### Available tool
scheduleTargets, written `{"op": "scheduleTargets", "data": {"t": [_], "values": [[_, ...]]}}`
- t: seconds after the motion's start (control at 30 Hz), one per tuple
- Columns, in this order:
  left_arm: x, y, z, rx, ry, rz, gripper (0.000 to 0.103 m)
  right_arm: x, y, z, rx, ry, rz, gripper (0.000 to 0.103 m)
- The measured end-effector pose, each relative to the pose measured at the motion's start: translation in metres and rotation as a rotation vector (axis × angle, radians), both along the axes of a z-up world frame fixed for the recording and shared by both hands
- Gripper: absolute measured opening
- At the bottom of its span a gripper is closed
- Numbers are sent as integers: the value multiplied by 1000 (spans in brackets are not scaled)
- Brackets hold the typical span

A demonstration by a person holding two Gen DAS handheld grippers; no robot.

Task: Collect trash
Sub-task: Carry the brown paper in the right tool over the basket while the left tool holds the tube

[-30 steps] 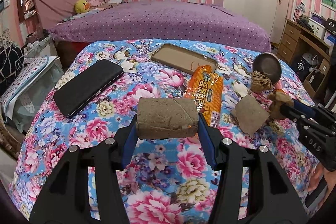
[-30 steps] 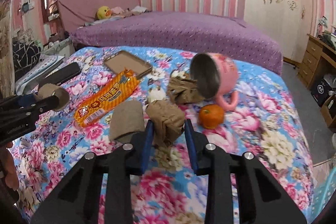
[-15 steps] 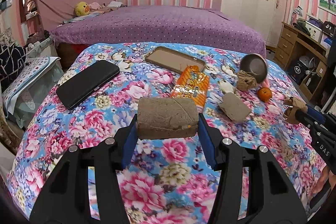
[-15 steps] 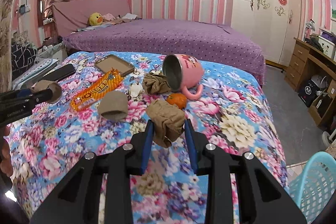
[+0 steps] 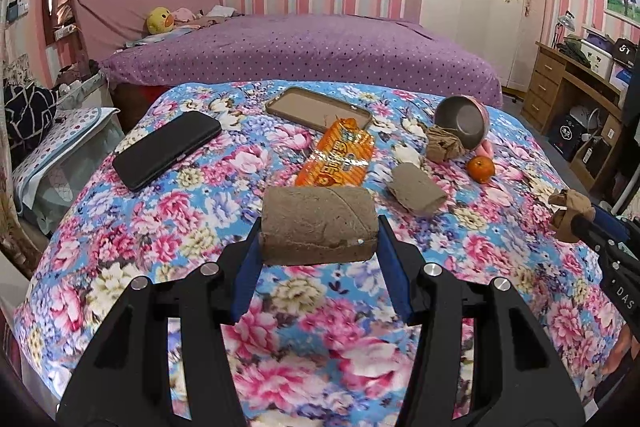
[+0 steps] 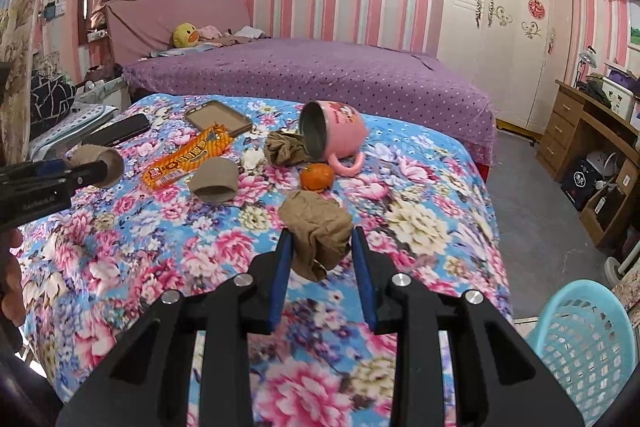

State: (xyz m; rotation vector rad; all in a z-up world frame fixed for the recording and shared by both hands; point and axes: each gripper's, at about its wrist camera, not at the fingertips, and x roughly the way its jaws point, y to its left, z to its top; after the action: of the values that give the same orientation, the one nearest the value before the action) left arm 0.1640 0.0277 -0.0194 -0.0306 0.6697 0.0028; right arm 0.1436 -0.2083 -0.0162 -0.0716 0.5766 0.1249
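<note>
My left gripper (image 5: 318, 247) is shut on a brown cardboard tube (image 5: 318, 229), held above the floral table (image 5: 160, 227); it also shows in the right wrist view (image 6: 98, 167). My right gripper (image 6: 320, 247) is shut on a crumpled brown paper wad (image 6: 316, 227), held above the table's right part. On the table lie another cardboard tube (image 5: 416, 189), an orange snack wrapper (image 5: 338, 159), a second crumpled brown wad (image 5: 444, 147) and a small white scrap (image 5: 410, 155). A light blue mesh basket (image 6: 580, 343) stands on the floor at the lower right.
A black phone (image 5: 166, 147), a phone case (image 5: 318, 107), a tipped pink mug (image 6: 332, 135) and an orange fruit (image 6: 317, 175) are on the table. A purple bed (image 5: 304, 55) is behind. A wooden desk (image 6: 592, 147) stands to the right.
Both grippers have pulled back and risen from the table with their loads still held. The right gripper has swung right, bringing the blue basket into view.
</note>
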Motion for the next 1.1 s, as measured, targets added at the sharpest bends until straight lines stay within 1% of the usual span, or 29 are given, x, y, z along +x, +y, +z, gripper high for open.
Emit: {"op": "scheduleTargets", "data": {"t": [0.1,0.2,0.37,0.47,0.67,0.87,1.1], "values": [[-5,-9,2,-10,0,-5,53,-7,-13,2,2,-7,-10,30],[-10,-23,6,2,-13,-12,53,-14,-28,4,2,-11,-22,31],[-16,-49,11,-9,-25,-27,53,-26,-55,4,10,-14,-50,30],[-20,-67,11,-11,-31,-34,53,-32,-75,2,10,-11,-76,30],[-26,-102,4,-22,-16,-58,53,-47,-112,2,17,-17,-126,30],[-37,-142,5,14,-27,-100,53,-59,-148,-2,13,-8,-176,31],[-47,-188,9,26,-39,-162,53,-77,-191,-3,36,-22,-250,31]]}}
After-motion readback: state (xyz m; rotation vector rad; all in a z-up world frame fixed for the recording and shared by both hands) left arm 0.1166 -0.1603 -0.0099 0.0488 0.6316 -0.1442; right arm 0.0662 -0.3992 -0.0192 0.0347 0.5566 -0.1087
